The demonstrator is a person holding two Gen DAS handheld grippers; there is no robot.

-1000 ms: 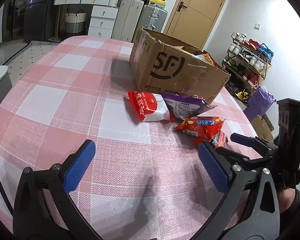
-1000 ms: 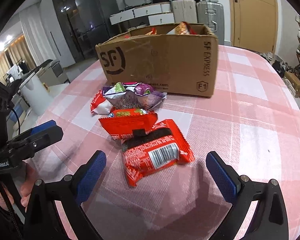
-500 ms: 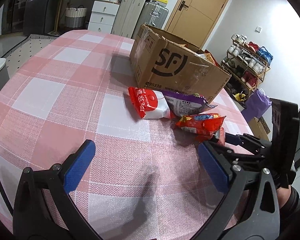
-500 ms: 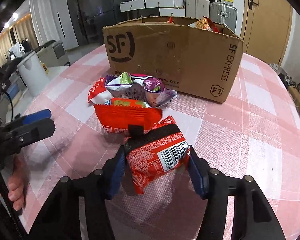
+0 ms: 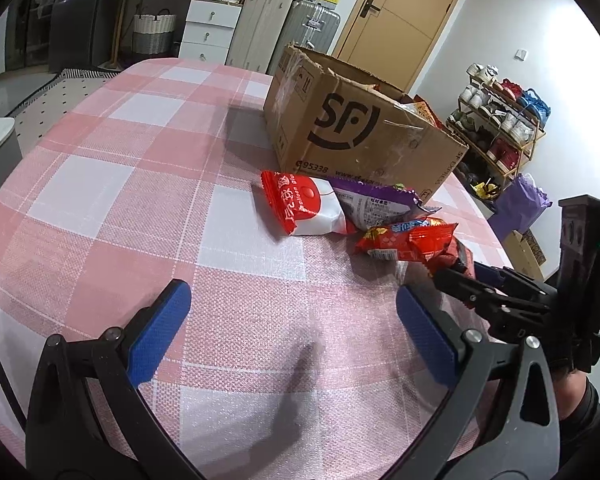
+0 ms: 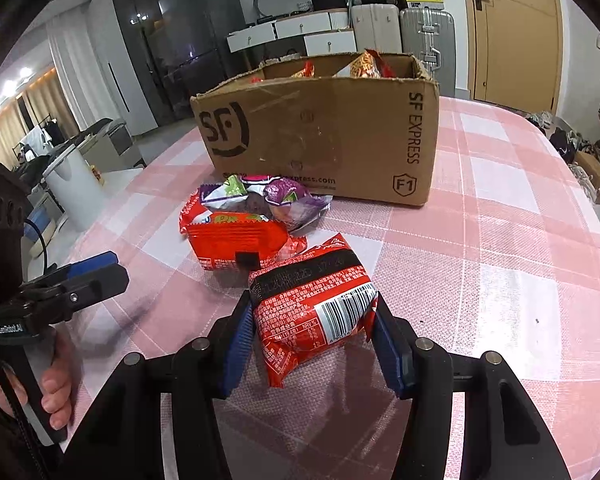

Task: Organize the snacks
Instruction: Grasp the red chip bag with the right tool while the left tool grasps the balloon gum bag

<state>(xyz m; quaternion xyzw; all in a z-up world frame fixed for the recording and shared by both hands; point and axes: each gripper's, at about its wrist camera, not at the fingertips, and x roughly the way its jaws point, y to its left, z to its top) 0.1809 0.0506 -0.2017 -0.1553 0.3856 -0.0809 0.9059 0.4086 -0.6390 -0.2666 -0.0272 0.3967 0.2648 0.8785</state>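
1. Snacks: four packets lie on the checked table (image 6: pixel 500 208) in front of the box (image 6: pixel 320 136), which stands open-topped with other packets already showing above its rim.
2. A second ago the right gripper (image 6: pixel 312 336) stood spread wide around the nearest red packet (image 6: pixel 312 308); now its blue pads (image 6: pixel 236 340) press both sides of that packet, pinching it at the barcode end.
3. The packet looks tilted, its near end raised off the cloth, so the pick seems made; the lift and the carry to the box are what remain for this one.
4. The left gripper (image 5: pixel 292 328) is spread and empty, hovering over bare cloth, unmoved over the same second; a hand (image 6: pixel 56 384) grips its handle at the left of the right view.
5. Three packets wait: a red one (image 6: pixel 236 240) touching the far end of the held packet, a purple one (image 6: pixel 288 200) behind it, and a red-and-white one (image 5: pixel 308 208) to the left, partly under the purple.
6. Edges and room: the held packet overlaps the red one ahead, so a straight-up lift would probably avoid dragging it.
7. The box wall nearest the pile is tall with a ragged top edge; the packet must clear it before release.
8. The table to the right of the pile is bare, giving an open path; the left gripper sits near the left side, so swinging that way is tighter.
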